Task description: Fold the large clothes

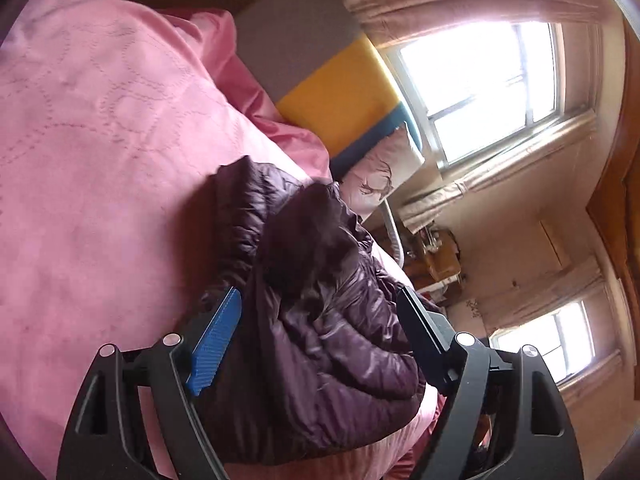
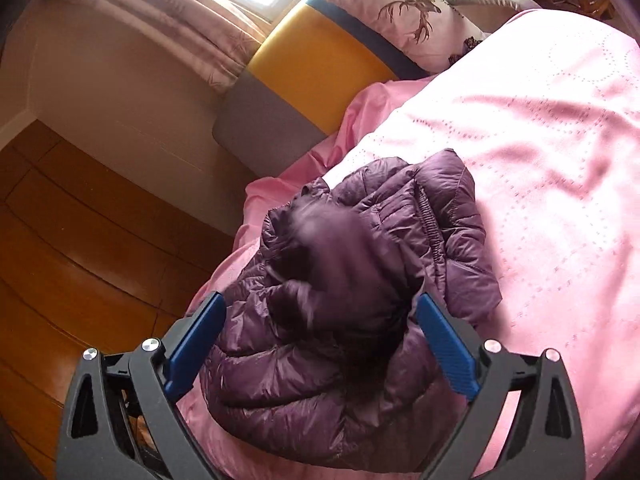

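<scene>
Dark purple quilted puffer jacket [image 2: 356, 308] bundled between both sets of wide, empty jaws (fold looks near done); tidying left.

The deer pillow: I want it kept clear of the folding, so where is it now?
The deer pillow lies at the top of the right wrist view, against the yellow headboard panel, beyond the purple jacket on the pink bedspread.

room: bedroom | bed [image 2: 560, 128]: pink quilted cover | headboard [image 2: 320, 56]: padded grey, yellow and blue panels | pillow [image 2: 404, 12]: pale, antler print, against the headboard | windows [image 1: 480, 92]: two, bright daylight | curtains [image 2: 168, 20]: pale pink | walls [image 2: 100, 92]: cream | floor [image 2: 80, 240]: glossy brown wood
</scene>
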